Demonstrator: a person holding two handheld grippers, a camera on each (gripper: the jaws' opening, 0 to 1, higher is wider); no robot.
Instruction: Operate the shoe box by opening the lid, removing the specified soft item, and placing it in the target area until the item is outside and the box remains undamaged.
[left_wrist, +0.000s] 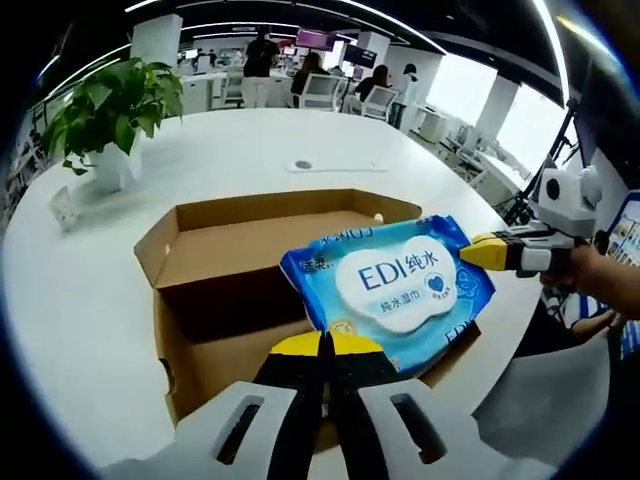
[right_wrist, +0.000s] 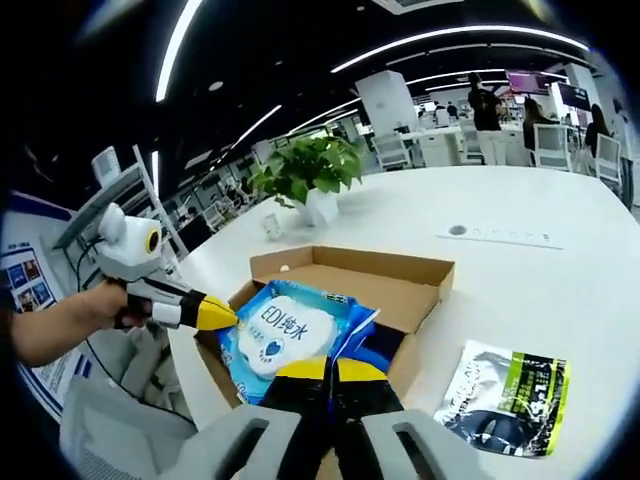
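A blue and white pack of wet wipes (left_wrist: 400, 285) (right_wrist: 285, 335) is held above the open brown cardboard shoe box (left_wrist: 215, 235) (right_wrist: 405, 275), whose lid flap lies folded back. In the left gripper view, my left gripper (left_wrist: 325, 345) is shut on the pack's near edge. The right gripper (left_wrist: 482, 250) comes in from the right, pinching the pack's far corner. In the right gripper view, my right gripper (right_wrist: 335, 368) is shut on the pack's blue edge, and the left gripper (right_wrist: 218, 313) grips the opposite side.
The box sits on a big white round table (left_wrist: 250, 140) (right_wrist: 540, 290). A black, green and white pouch (right_wrist: 510, 395) lies right of the box. A potted plant (left_wrist: 110, 110) (right_wrist: 310, 175) stands beyond it. Office desks and people fill the background.
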